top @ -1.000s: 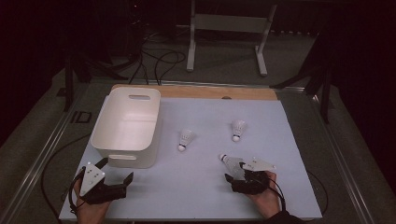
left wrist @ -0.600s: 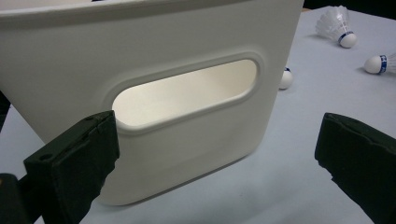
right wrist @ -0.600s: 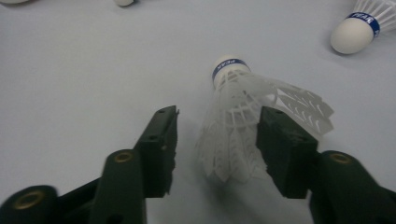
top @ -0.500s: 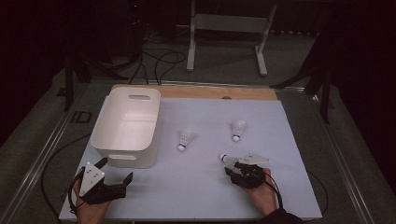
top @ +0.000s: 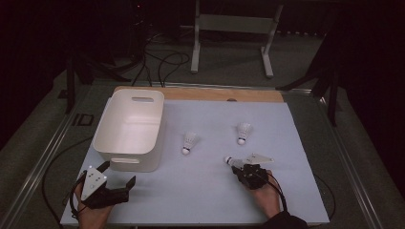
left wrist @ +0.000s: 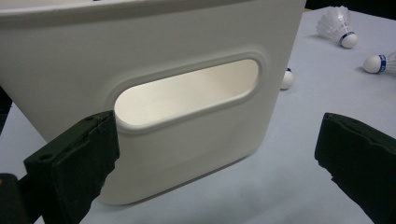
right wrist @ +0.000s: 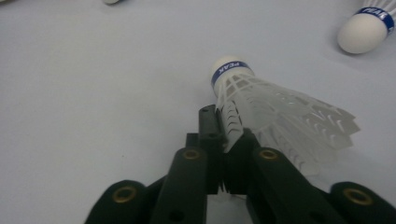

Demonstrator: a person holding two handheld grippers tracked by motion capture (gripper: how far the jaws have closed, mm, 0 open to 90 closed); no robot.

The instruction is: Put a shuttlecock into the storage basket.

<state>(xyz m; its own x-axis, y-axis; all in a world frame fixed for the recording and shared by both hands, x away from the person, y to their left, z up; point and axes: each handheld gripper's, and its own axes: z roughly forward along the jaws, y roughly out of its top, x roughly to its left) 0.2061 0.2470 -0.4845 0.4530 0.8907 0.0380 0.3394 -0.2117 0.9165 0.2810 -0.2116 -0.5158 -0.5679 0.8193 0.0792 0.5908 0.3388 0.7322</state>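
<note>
While we are looking from the high view, our right hand-held gripper (top: 237,167) is pinching a shuttlecock (top: 232,161) low over the surface (top: 191,200), the white bin (top: 129,129) lying well off to its left. Along the right gripper view, the jaws have just been closing on the skirt, cork pointing away. Our left hand-held gripper (left wrist: 215,158) is waiting spread beside the bin's handle slot (left wrist: 187,95).

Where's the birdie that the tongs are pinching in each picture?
High view: the pinched birdie lies low, right of middle, in the right tongs.
Left gripper view: the birdie is at the right edge, cork pointing left.
Right gripper view: the birdie is in the middle, its skirt pinched.
Shared landmark: the pale blue tabletop under it.
</note>
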